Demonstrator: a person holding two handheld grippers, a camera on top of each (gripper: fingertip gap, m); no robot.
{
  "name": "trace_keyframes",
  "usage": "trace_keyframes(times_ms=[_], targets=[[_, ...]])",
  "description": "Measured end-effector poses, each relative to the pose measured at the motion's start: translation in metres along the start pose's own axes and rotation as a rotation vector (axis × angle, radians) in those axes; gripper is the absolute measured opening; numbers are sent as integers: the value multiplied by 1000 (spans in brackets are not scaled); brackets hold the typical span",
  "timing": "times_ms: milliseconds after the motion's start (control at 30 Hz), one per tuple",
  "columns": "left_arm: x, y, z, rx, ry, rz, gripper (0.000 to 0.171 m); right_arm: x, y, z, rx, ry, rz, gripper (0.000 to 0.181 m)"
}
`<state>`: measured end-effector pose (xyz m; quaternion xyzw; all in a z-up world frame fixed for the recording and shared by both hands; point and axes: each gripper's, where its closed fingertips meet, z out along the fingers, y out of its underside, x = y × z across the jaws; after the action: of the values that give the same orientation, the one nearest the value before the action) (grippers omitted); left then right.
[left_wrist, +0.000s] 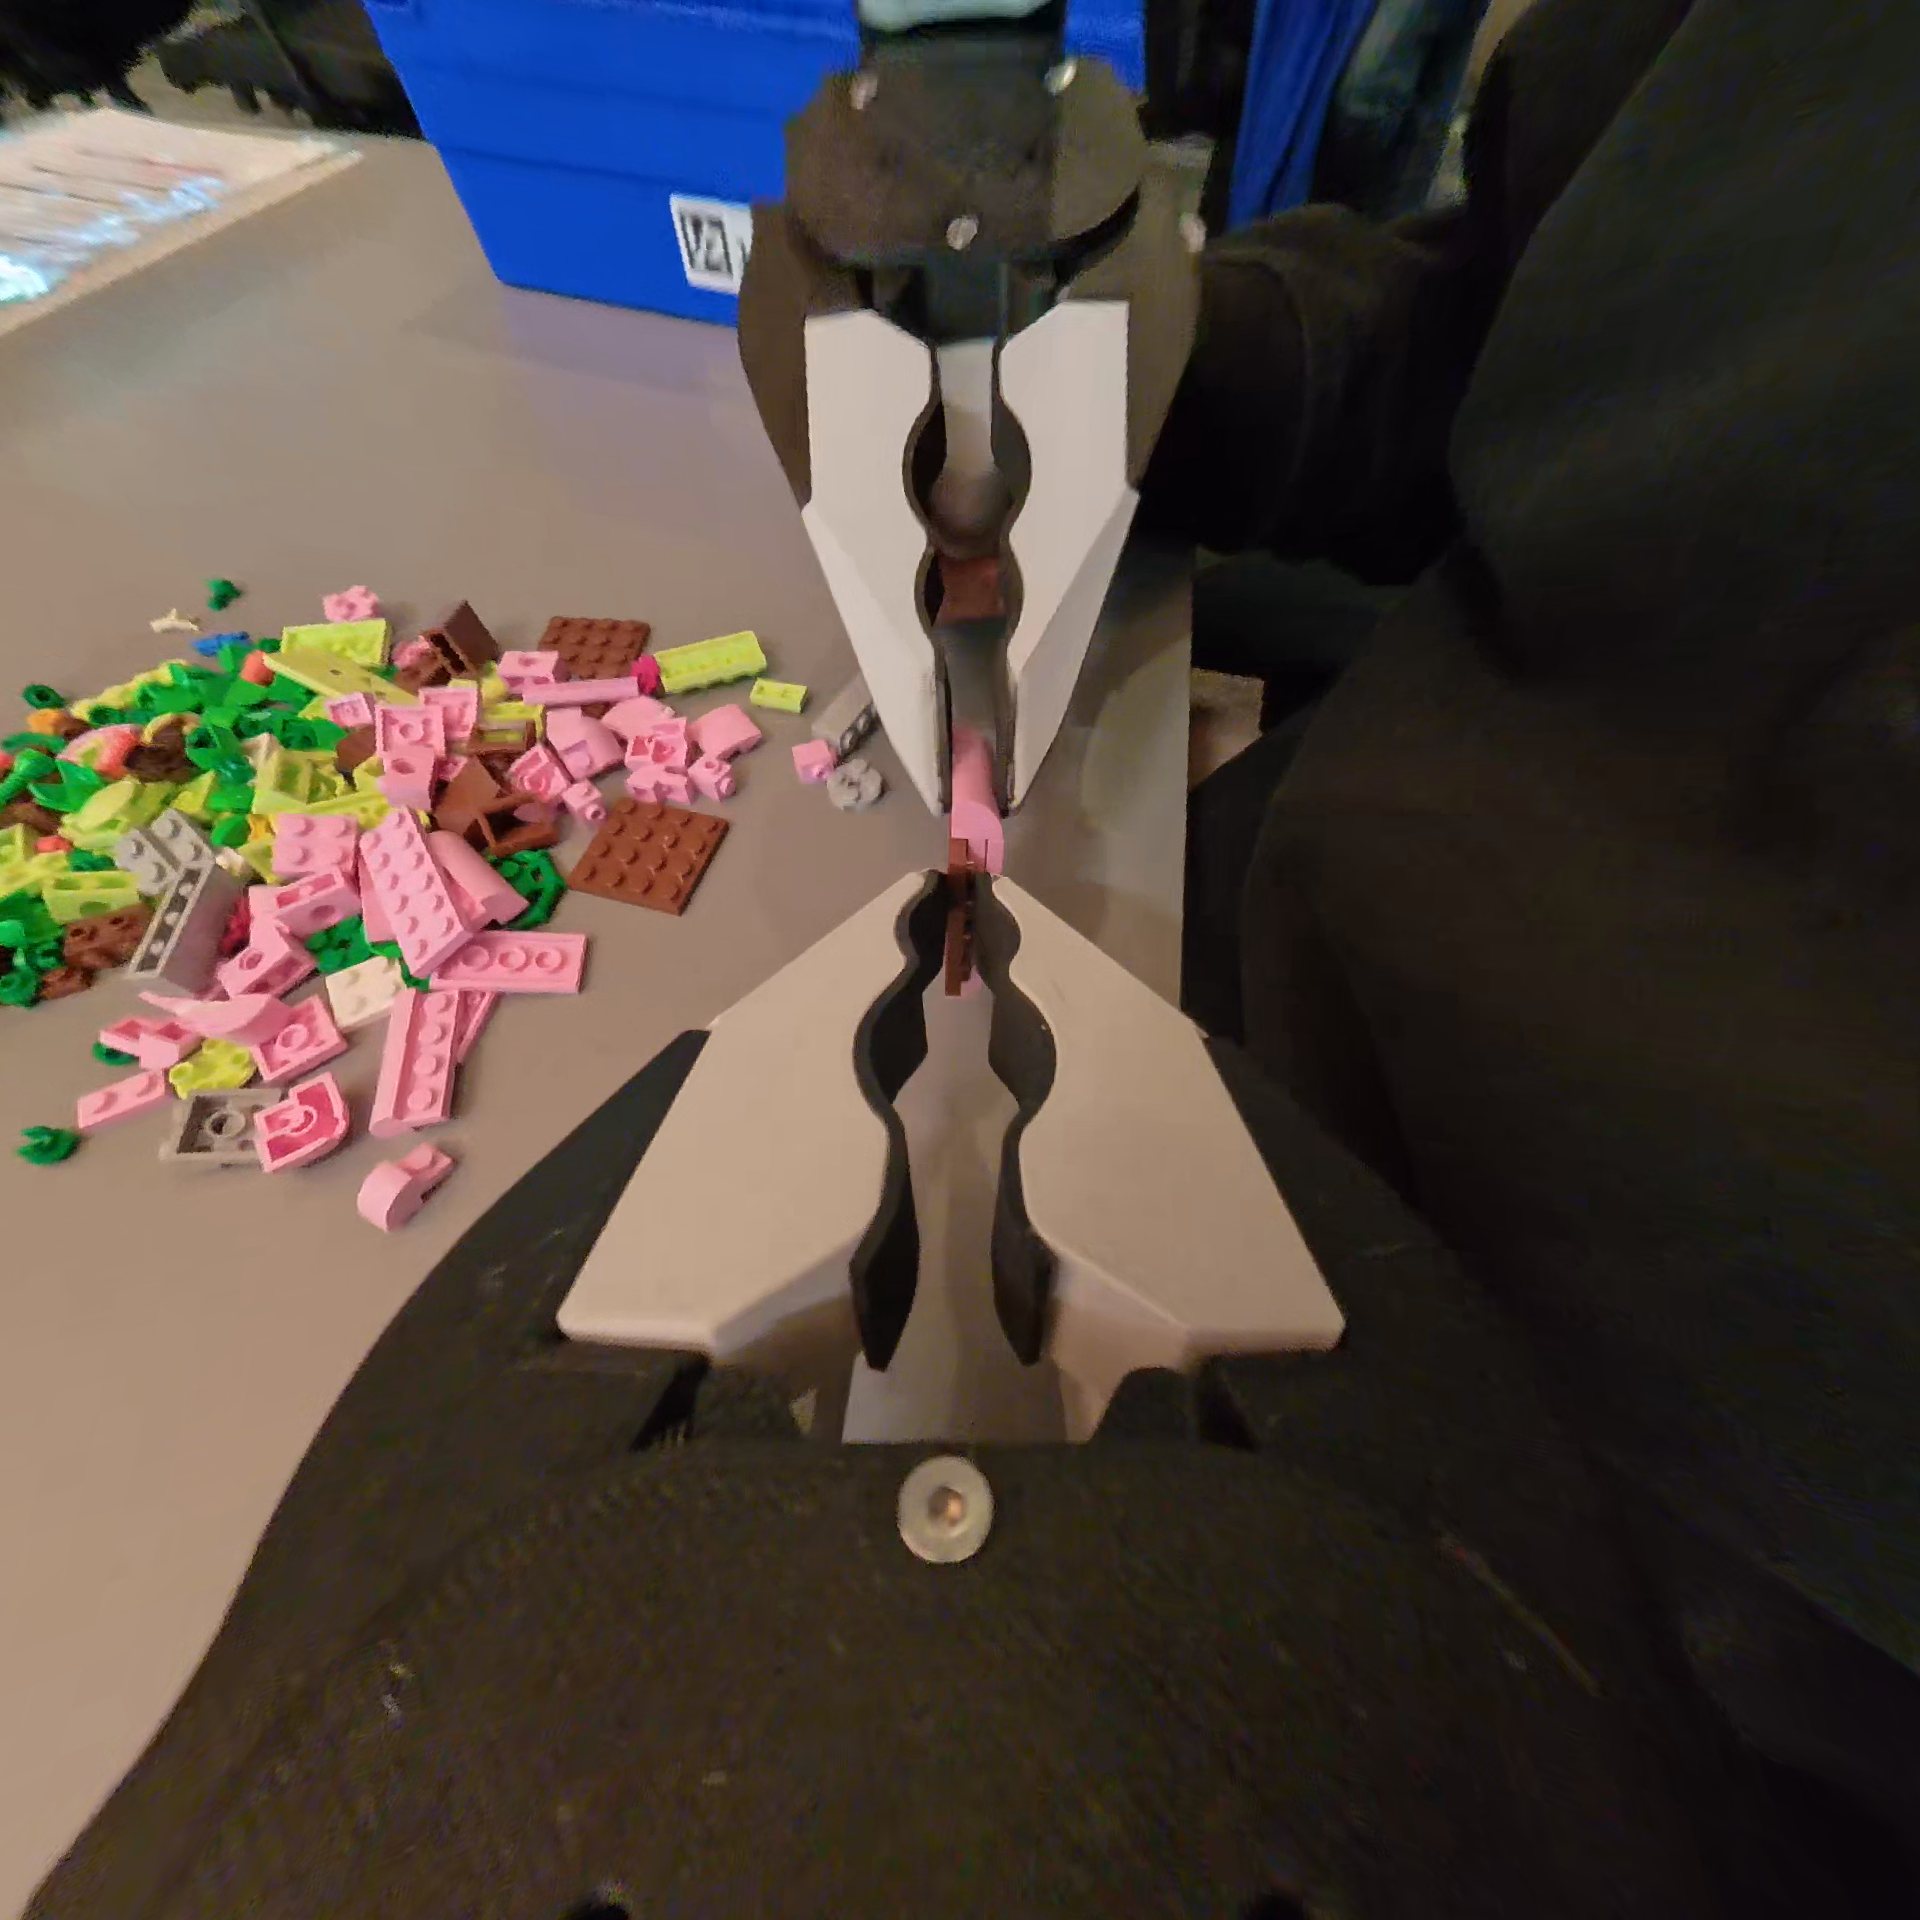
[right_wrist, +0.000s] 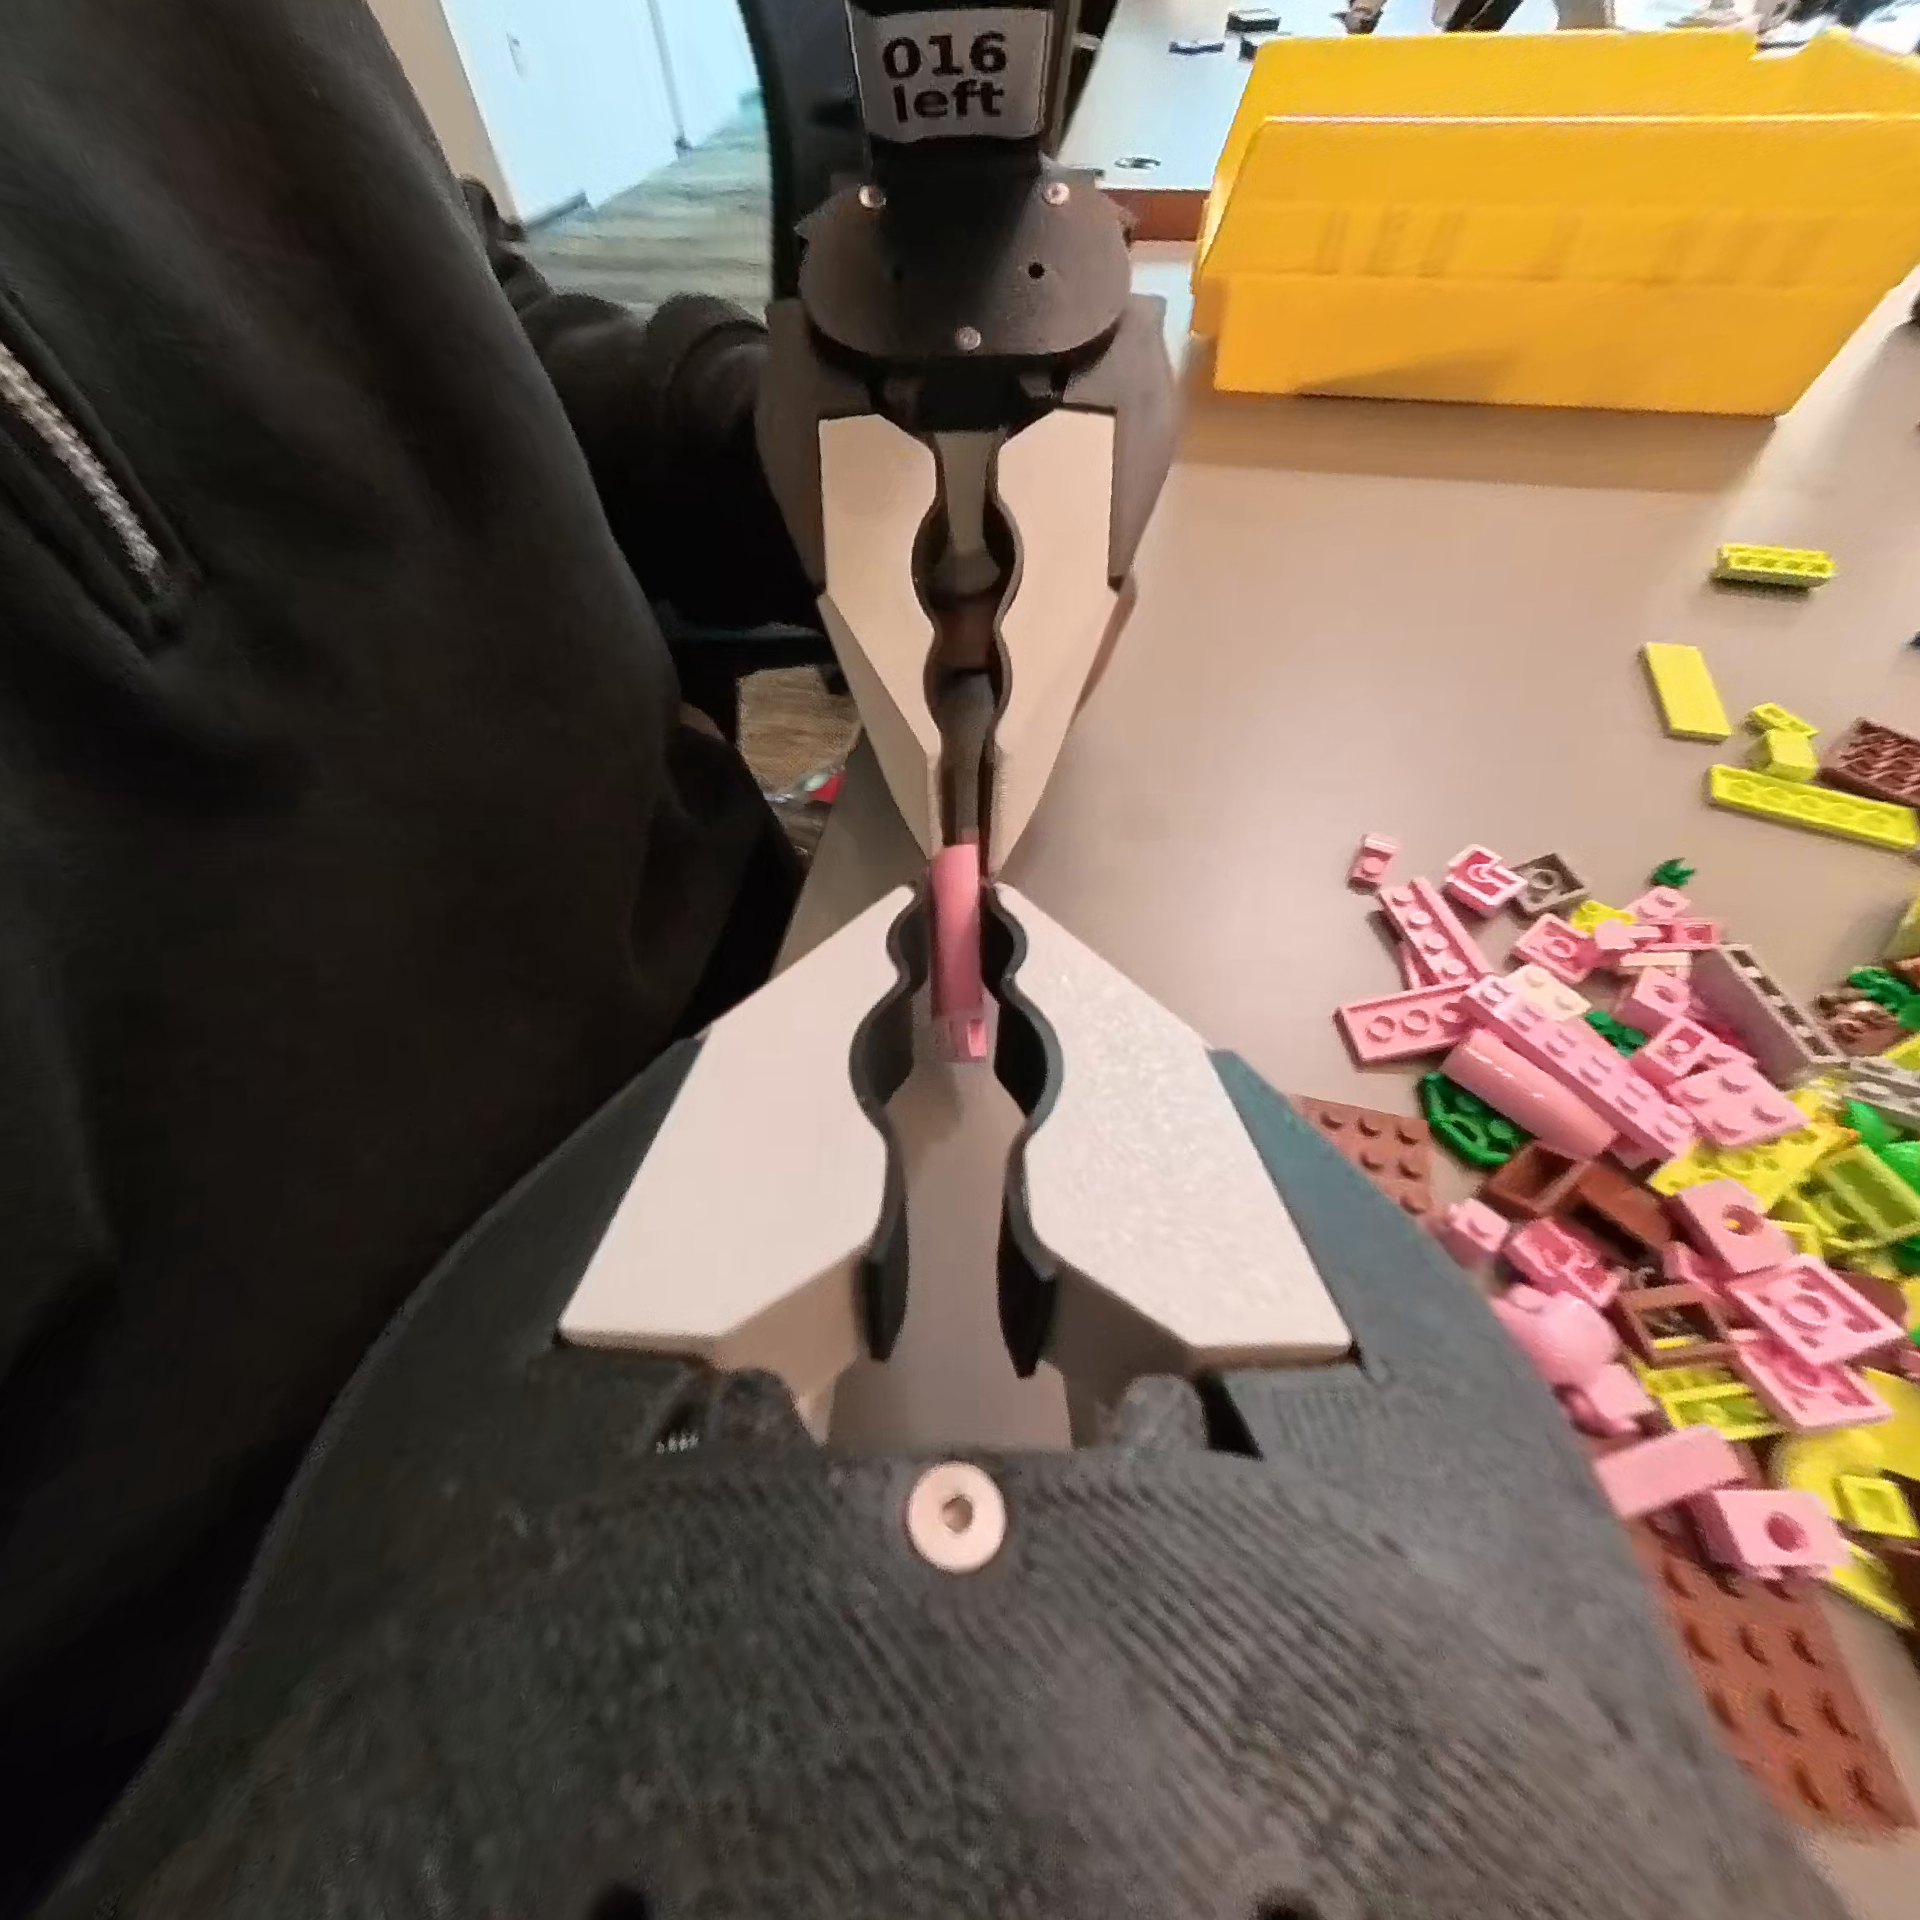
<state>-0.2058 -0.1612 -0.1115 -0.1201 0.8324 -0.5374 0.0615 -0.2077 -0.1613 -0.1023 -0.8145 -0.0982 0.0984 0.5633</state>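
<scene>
Left wrist view shows our left gripper pinching a brown brick tip-to-tip against the pink curved brick clamped in our right gripper, above the desk edge, beside the loose brick pile.

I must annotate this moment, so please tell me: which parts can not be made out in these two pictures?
- Left wrist view: the brown piece is mostly hidden between the left gripper fingers.
- Right wrist view: the pink piece in the right gripper hides the join.
- Right wrist view: the brick pile is blurred, cut by the edge.
</scene>
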Motion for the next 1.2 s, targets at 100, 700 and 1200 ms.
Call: trace_keyframes(times_ms=[100, 700, 1200], targets=[[1, -19, -7, 137, 19, -40, 5, 2, -11, -8, 83, -33, 73, 5], [15, -30, -8, 231, 243, -278, 2, -12, -21, -15, 155, -176, 135, 5], [-10, -32, 2, 292, -8, -451, 0, 8, -16, -19, 144, -45, 122, 6]])
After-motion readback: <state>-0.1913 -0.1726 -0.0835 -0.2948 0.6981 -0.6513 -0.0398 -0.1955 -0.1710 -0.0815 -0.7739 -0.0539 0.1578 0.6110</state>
